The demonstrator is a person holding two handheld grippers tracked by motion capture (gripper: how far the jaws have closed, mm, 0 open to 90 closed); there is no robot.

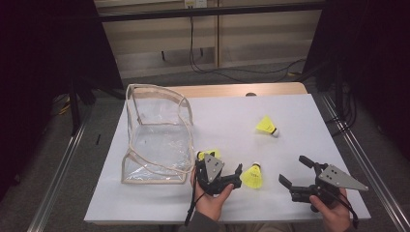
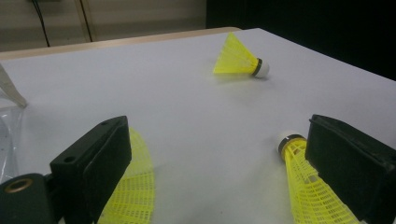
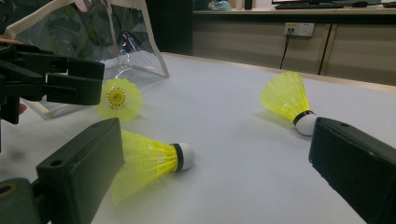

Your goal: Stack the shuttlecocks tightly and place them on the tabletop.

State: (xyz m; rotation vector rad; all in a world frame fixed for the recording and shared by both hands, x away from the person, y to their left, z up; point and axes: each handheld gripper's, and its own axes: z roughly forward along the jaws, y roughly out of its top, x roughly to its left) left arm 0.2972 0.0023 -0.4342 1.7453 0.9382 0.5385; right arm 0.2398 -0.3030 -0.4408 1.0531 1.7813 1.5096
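Open table lies between the clear bag and far shuttlecock; 2 shuttlecocks flank the left tongs.

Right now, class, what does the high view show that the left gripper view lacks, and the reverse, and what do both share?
The high view adds the open right gripper and the whole clear bag. The left gripper view adds close mesh detail on the bag-side shuttlecock and the middle shuttlecock, flanking the open left gripper. Both share the white table and the far shuttlecock, lying on its side.
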